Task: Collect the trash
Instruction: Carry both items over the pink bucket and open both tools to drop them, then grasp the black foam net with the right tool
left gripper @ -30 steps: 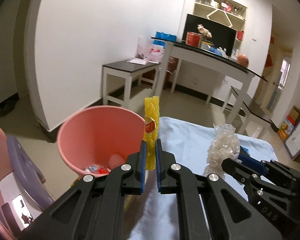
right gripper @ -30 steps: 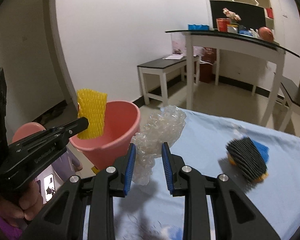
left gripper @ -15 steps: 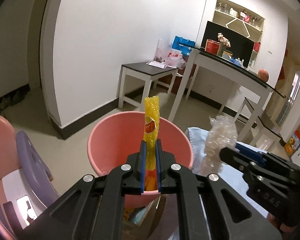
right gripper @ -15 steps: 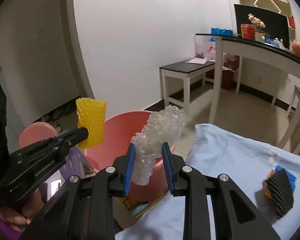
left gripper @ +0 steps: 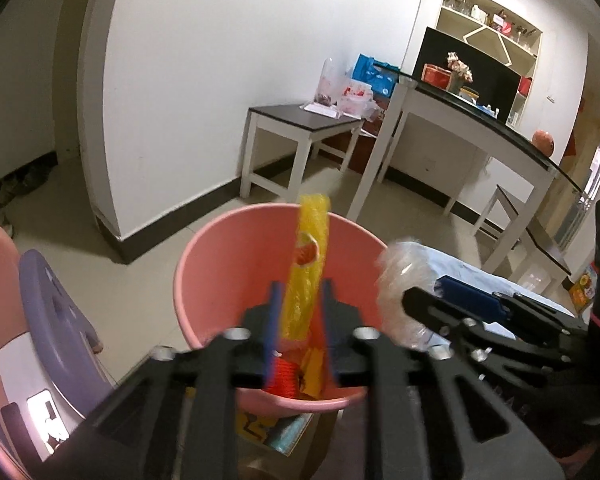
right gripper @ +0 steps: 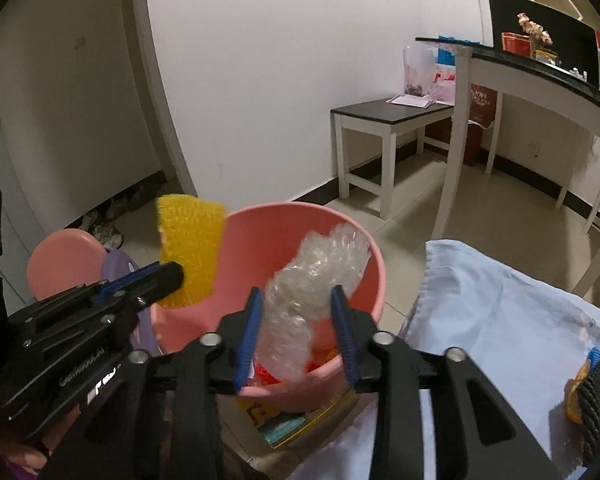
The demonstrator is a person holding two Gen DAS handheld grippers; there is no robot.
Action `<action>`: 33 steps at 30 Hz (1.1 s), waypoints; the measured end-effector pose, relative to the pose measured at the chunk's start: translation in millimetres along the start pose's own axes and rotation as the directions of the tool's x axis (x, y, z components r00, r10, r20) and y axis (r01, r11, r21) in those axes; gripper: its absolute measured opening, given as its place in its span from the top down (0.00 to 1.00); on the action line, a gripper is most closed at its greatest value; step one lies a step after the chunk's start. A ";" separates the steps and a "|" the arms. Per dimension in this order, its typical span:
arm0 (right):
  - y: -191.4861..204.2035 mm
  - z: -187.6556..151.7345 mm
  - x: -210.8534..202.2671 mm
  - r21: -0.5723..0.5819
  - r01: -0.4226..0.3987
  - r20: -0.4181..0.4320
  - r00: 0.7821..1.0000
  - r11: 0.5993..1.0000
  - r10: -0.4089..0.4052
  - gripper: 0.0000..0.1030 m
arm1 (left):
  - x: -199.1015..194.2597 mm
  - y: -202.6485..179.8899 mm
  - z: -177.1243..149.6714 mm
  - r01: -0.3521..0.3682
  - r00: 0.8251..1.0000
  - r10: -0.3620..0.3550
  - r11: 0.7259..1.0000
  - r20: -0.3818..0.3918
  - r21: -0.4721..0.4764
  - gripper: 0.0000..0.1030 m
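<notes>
Yellow foam net point(left gripper: 306, 268), red-orange label point(left gripper: 307, 251)

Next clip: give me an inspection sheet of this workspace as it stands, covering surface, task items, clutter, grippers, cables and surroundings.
Surface: table under a pale blue cloth, beside the bin.
Job's things: round pink plastic bin holding red and yellow scraps; yellow foam net sleeve; crumpled clear bubble wrap. Both pieces are above the bin.
Clutter: black-bristled brush on the cloth; a colourful book or box under the bin.
Grippers: left gripper and right gripper both open, fingers apart around their pieces.
Cables: nothing seen.
Surroundings: purple child's chair, white side table, long black-topped desk, wall shelves.
</notes>
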State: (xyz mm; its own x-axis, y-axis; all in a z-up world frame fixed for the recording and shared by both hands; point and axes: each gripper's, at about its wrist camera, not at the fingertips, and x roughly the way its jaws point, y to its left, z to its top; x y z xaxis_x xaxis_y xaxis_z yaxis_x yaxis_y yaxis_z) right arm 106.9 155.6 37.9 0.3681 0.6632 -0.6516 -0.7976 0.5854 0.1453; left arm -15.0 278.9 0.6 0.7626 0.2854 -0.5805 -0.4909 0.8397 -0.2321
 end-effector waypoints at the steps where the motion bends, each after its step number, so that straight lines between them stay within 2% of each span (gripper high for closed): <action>1: 0.1 -0.5 1.4 0.000 0.000 -0.001 1.000 1.000 0.000 0.56 | 1.2 0.6 -0.4 0.004 1.000 -0.004 1.000 0.001 -0.002 0.68; 4: -3.5 -1.6 3.5 0.009 -0.004 -0.008 1.000 1.000 0.004 0.52 | 4.8 3.2 -1.0 0.018 1.000 -0.018 1.000 -0.011 -0.014 0.68; 13: -18.2 -7.2 -10.5 0.047 -0.002 -0.001 1.000 0.999 0.002 0.51 | 3.8 -6.2 -1.9 0.027 0.999 -0.027 1.000 -0.017 0.006 0.67; 24: -44.6 -29.8 -54.1 0.097 0.030 0.004 1.000 0.995 -0.030 0.51 | -10.3 -34.4 -8.1 0.045 0.999 -0.045 0.998 -0.019 0.045 0.67; 29: -67.3 -42.9 -85.2 0.113 0.095 0.020 0.995 0.989 -0.098 0.51 | -21.1 -60.0 -12.0 0.061 0.998 -0.059 0.994 -0.017 0.092 0.67; 33: -98.1 -54.6 -110.8 0.127 0.184 0.021 0.982 0.975 -0.188 0.49 | -27.6 -75.2 -15.4 0.087 0.996 -0.085 0.990 -0.024 0.112 0.67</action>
State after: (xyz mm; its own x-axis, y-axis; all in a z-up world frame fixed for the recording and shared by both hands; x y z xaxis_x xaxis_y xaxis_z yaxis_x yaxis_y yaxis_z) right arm 118.2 -0.8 55.2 0.5214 0.5514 -0.6512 -0.6493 0.7516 0.1165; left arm -5.6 200.8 22.0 0.7914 0.2019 -0.5770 -0.3724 0.9077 -0.1931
